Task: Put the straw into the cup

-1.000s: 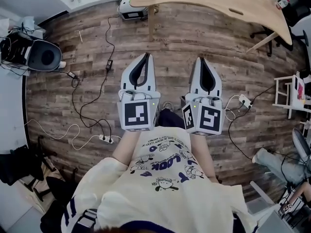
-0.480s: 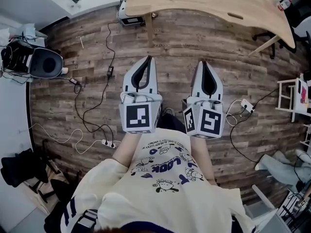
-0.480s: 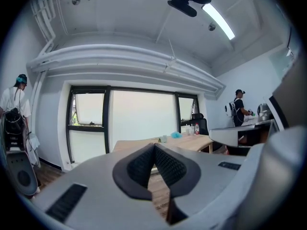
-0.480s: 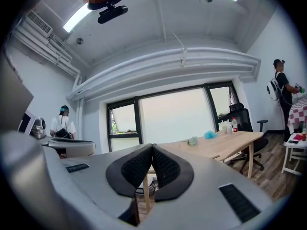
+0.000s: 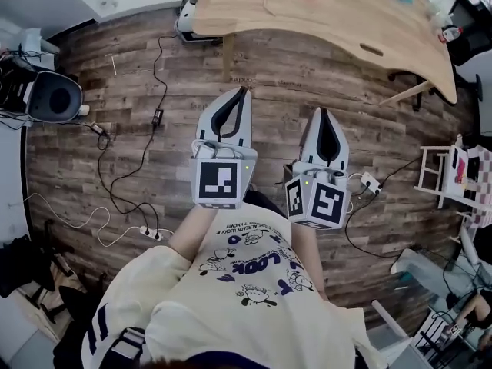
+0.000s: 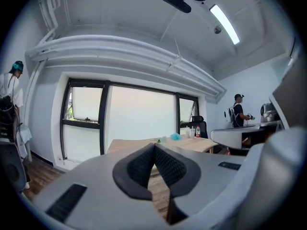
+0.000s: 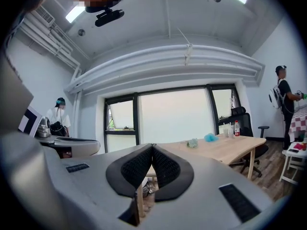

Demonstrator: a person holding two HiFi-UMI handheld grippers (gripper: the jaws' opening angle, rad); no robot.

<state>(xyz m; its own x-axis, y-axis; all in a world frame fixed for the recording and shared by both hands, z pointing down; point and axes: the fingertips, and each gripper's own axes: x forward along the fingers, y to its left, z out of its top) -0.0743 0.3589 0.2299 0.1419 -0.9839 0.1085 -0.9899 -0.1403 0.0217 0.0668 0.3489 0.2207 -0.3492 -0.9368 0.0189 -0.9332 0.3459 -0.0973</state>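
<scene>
The left tongs (image 5: 245, 91) and right tongs (image 5: 323, 112), both closed and empty, hang side by side over the wood floor (image 5: 69, 160), short of the counter's (image 5: 307, 18) near edge.

Pretty plain office space: dark wood-plank floor (image 5: 323, 75) with black cables (image 5: 123, 167) snaking across it and a power strip (image 5: 150, 234) lying off to the left. A light wooden table (image 5: 307, 6) sits at the top of the head view, and there's a black office chair (image 7: 242, 121) by one end of it. The far wall is mostly one wide window (image 7: 172, 116) in dark frames, washed-out bright. Walls and ceiling are white, fat white pipes (image 7: 168, 61) run above the window, and a strip light (image 6: 225, 23) glows overhead. A small white rack (image 5: 442, 167) stands over on the right.
</scene>
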